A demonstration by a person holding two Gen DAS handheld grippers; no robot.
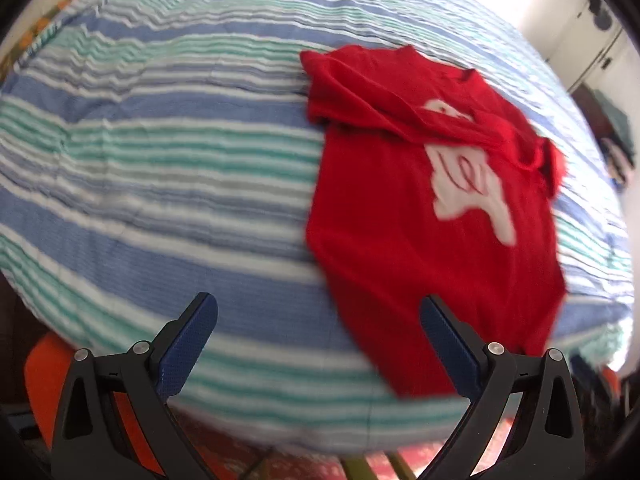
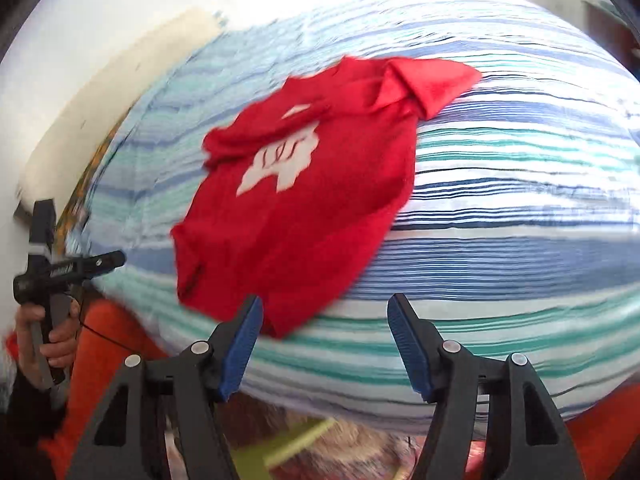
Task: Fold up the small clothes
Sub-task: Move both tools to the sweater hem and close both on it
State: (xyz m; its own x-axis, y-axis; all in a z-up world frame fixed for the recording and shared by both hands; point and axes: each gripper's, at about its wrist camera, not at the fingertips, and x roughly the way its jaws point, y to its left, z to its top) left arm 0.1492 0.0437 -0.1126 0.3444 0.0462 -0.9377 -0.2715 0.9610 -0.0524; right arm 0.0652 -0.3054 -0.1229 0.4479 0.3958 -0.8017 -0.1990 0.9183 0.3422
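A small red T-shirt [image 1: 404,184] with a white print lies on the striped bed cover [image 1: 160,168], its top part rumpled and one sleeve folded over. It also shows in the right wrist view [image 2: 304,200]. My left gripper [image 1: 318,308] is open and empty, held above the bed just left of the shirt's hem. My right gripper [image 2: 325,308] is open and empty near the shirt's bottom corner. The left gripper's handle, held in a hand [image 2: 48,280], shows at the right wrist view's left edge.
The bed's blue, green and white striped cover [image 2: 520,208] fills both views. A white wall [image 2: 80,40] stands beyond the bed. Orange fabric [image 2: 108,356] and a patterned floor lie below the bed's near edge. A cupboard [image 1: 600,52] stands at far right.
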